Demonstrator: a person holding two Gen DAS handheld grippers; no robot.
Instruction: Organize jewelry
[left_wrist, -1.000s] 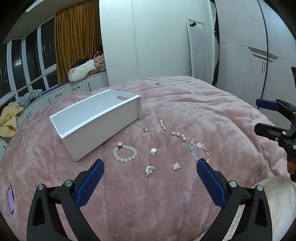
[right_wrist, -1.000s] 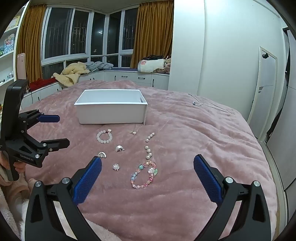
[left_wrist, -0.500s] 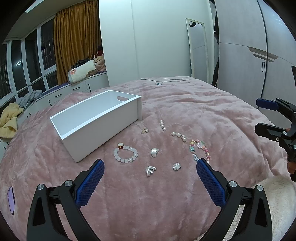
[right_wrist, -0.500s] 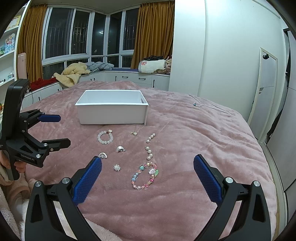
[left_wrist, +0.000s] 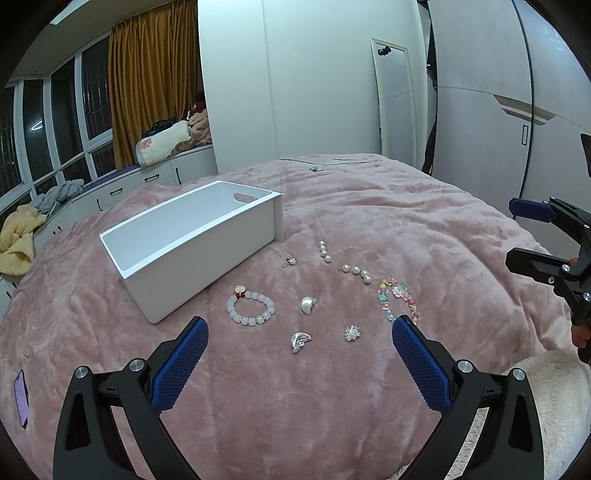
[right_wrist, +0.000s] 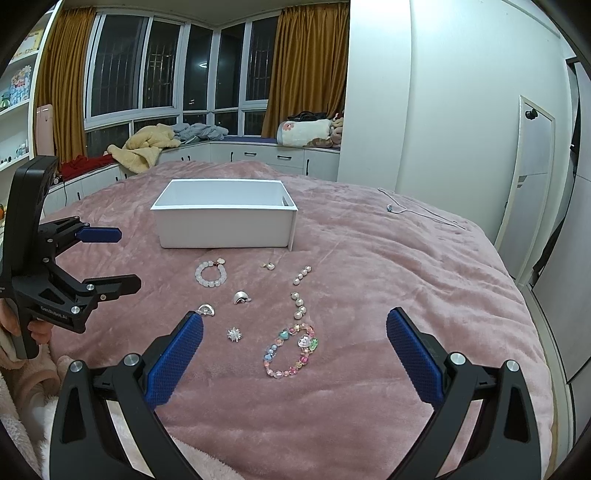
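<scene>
On the pink blanket (right_wrist: 388, 295), mid-bed, your jewelry lies loose just in front of the empty white box (right_wrist: 225, 218): white bead bracelet (right_wrist: 211, 273) nearest the box, small pearl earring (right_wrist: 269, 265) beside it, pearl strand (right_wrist: 301, 291) toward the bed's right edge, two silver shell earrings (left_wrist: 308, 305) and a spiky silver earring (right_wrist: 234, 334) closer to you, pastel bead bracelet (right_wrist: 291, 349) nearest. Your left gripper (left_wrist: 297, 363) and right gripper (right_wrist: 293, 354) both hover above the blanket, fingers spread wide, gripping nothing. A thin chain necklace (right_wrist: 417, 210) lies well apart near the far right corner.
</scene>
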